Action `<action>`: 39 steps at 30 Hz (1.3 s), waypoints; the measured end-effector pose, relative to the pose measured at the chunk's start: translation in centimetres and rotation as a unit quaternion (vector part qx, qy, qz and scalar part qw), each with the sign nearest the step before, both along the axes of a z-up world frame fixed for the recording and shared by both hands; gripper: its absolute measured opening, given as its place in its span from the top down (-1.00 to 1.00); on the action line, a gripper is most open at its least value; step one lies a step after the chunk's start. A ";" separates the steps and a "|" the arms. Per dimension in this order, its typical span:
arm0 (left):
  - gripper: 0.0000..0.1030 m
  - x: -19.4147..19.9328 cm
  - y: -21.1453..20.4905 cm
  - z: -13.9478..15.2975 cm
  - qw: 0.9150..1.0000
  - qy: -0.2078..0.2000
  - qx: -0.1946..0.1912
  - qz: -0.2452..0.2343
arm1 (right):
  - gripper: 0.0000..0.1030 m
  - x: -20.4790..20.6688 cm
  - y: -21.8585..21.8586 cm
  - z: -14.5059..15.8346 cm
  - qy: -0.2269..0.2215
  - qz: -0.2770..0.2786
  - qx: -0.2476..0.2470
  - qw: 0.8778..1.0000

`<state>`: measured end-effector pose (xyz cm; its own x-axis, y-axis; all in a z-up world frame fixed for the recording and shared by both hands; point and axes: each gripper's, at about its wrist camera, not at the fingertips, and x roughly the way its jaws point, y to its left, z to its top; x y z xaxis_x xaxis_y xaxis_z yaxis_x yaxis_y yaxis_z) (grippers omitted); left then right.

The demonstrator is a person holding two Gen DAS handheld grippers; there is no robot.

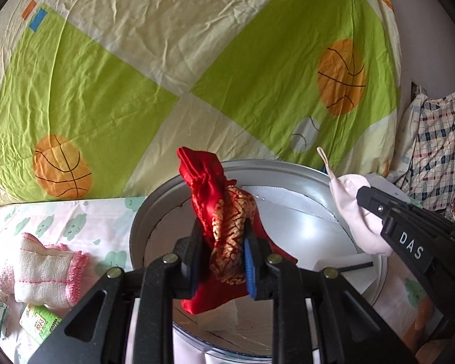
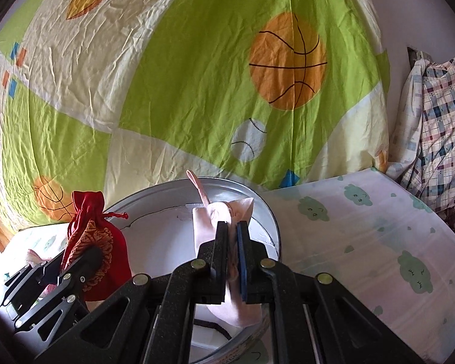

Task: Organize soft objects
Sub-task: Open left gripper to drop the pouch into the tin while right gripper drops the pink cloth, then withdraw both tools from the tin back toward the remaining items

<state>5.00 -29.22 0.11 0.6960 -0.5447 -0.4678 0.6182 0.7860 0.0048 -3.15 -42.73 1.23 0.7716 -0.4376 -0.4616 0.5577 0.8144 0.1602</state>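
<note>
Right over the round silver tin, left gripper pinches a red-and-gold drawstring pouch while right gripper is clamped on a pale pink cloth sachet. Looks like drop-off time: lower, then release.

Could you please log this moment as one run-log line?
left gripper: shut on red pouch | right gripper: shut on pink pouch | both over round tin | stage: carrying
</note>
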 end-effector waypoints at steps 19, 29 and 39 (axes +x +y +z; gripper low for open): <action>-0.99 -1.6 2.5 1.6 0.997 -0.065 -0.027 0.035 | -0.62 -2.6 0.5 1.0 -0.074 -0.039 0.008 0.996; -0.99 -0.6 5.4 1.3 0.994 -0.053 -0.034 0.086 | -0.71 -2.6 0.3 0.4 -0.074 -0.045 0.031 0.996; -0.99 -0.5 7.7 0.7 0.991 -0.071 -0.016 0.116 | -0.71 -3.7 2.7 0.8 -0.128 -0.048 -0.020 0.990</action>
<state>4.53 -21.53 0.78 0.8620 -0.3751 -0.3408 0.4157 0.9080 0.0519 -6.86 -40.03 2.02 0.8152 -0.5287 -0.2367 0.5781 0.7680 0.2757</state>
